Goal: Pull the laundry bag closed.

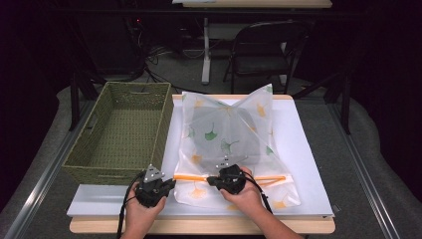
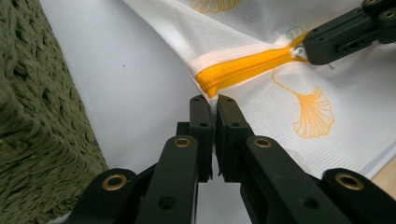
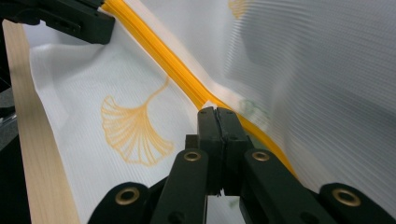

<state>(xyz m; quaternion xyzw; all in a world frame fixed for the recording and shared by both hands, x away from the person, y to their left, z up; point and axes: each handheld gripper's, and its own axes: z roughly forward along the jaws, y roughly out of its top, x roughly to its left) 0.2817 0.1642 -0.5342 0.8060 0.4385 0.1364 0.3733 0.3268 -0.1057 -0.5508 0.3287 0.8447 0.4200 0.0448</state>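
**Q:** Two hands at the near edge of the white surface (image 1: pixel 308 149) — what is the left one doing?

**A:** Its black two-jaw left gripper (image 1: pixel 169 183) has its fingers (image 2: pixel 201 122) closed on the corner of the translucent white mesh zip bag printed with ginkgo leaves (image 1: pixel 226 134), right where the orange zipper (image 2: pixel 243 70) ends. That pinch looks meant to anchor the bag so the zipper tape stays taut. To its left stands the olive-green woven rectangular basket (image 1: pixel 119 132), just beside the bag.

**Q:** And the right?

**A:** The black right gripper (image 1: pixel 213 180) sits further along the zipper line, fingers (image 3: pixel 208 130) pressed together on the slider or its pull; which of the two cannot be told. Judging by the hold, it is set to run the slider along while the other end is held fast.

**Q:** How does the bag look?

**A:** It lies flat on the surface, near edge towards the person, with something dark and folded showing faintly through the mesh; its far corners stand up in peaks. Gold and green leaves dot the fabric.
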